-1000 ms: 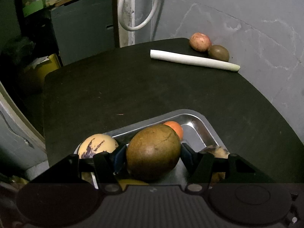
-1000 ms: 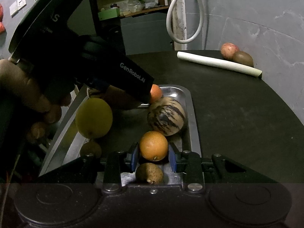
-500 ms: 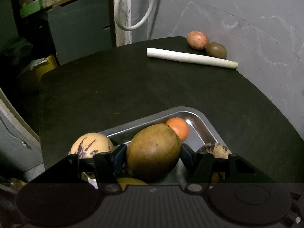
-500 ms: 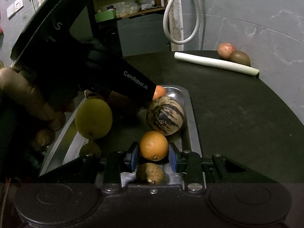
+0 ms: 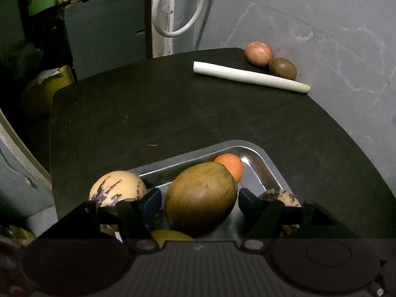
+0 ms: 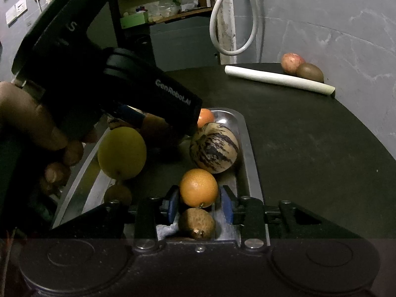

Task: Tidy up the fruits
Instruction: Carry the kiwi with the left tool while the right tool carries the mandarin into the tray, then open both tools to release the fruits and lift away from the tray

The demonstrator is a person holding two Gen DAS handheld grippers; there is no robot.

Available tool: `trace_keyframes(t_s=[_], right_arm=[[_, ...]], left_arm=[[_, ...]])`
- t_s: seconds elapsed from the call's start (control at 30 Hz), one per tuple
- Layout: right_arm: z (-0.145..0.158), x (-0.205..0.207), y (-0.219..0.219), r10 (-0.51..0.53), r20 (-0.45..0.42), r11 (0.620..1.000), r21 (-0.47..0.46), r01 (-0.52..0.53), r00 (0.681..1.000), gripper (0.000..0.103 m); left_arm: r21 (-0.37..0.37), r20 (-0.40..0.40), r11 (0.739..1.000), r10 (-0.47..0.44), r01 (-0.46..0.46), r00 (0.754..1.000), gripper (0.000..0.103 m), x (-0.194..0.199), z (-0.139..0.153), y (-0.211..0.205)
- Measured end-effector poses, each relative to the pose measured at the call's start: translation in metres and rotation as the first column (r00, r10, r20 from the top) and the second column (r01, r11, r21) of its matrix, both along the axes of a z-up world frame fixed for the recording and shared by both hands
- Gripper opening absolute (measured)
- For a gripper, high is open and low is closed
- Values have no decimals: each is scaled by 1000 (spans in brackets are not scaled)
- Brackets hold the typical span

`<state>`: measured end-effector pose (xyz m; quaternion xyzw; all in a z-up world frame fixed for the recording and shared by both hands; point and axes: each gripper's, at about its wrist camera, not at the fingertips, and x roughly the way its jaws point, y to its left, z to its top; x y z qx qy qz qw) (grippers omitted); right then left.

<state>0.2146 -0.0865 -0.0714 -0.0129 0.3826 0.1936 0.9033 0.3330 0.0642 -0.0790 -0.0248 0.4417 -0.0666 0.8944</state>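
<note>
A steel tray (image 5: pixel 268 163) (image 6: pixel 250 153) holds several fruits on the black table. My left gripper (image 5: pixel 199 201) is shut on a brown-green mango (image 5: pixel 200 198) just above the tray, beside a small orange (image 5: pixel 230 165) and a striped pepino melon (image 5: pixel 116 189). My right gripper (image 6: pixel 199 198) is shut on an orange (image 6: pixel 198 188) at the tray's near end, above a brown fruit (image 6: pixel 196 222). A yellow lemon (image 6: pixel 121 152) and a second striped melon (image 6: pixel 214 147) lie in the tray. The left gripper's body (image 6: pixel 111 79) hides the mango in the right wrist view.
At the table's far right corner lie a white leek stalk (image 5: pixel 250 76) (image 6: pixel 279 79), a red apple (image 5: pixel 258 53) and a kiwi (image 5: pixel 283 68), close to the grey wall. A white hose (image 5: pixel 173 7) hangs behind. The table drops off at the left edge.
Both grippers keep their fruits and stay over the tray. The left wrist view has shifted slightly; the mango looks tilted a little more to the right.
</note>
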Motion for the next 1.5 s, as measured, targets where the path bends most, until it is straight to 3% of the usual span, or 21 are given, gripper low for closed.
trace_keyframes(t_s=[0.27,0.5,0.83,1.03,1.3,1.5], right_arm=[[4,-3,-1,-12,-5,1000,12,12,1000,48],[11,-7,-2,-22,10,1000,17,22,1000,62],[27,-22,-2,-41,51,999,17,40,998,81],[41,-34,-8,-54,87,998,14,53,995,92],[58,-48,-17,-34,131,999,10,33,991,99],[69,-57,-30,17,158,1000,10,-19,987,102]], left_arm=[[-11,22,1000,4,-4,1000,84,-6,9,0],[-16,49,1000,12,-11,999,97,-14,21,3],[-62,76,991,120,-115,990,102,-37,38,28],[-85,116,979,194,-185,974,102,-64,51,43],[-85,155,963,266,-256,951,102,-107,62,52],[-97,155,935,353,-341,923,102,-141,66,52]])
